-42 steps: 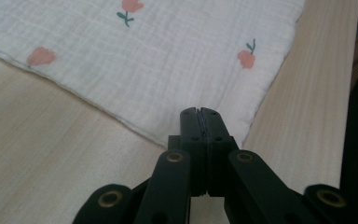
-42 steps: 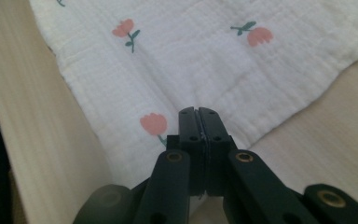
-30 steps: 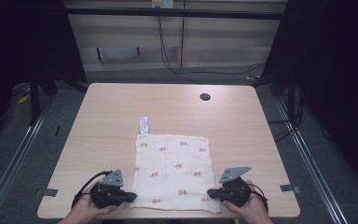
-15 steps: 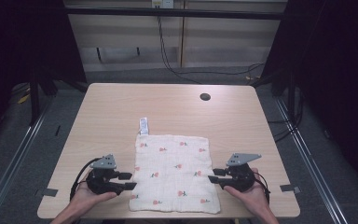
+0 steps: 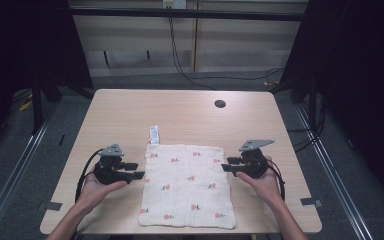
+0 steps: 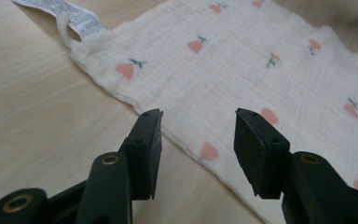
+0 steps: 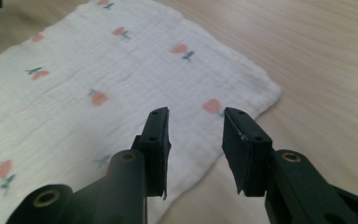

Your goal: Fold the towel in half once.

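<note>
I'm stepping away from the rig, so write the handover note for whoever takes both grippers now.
Left gripper: open, just opened, nothing between its jaws, at the left edge of the cloth.
Right gripper: open, just opened, holding nothing, at the cloth's right edge.
Cloth: white with a red flower print, lying flat on the wooden table, care label at its far left corner.
Done: cloth spread and released.
Left: probably the fold; no fold made yet.

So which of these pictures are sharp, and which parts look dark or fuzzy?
High view: table evenly lit, surroundings nearly black. Left gripper view: printed cloth crisp, its label and near jaws soft. Right gripper view: the cloth's far edge blurs; no glare.
</note>
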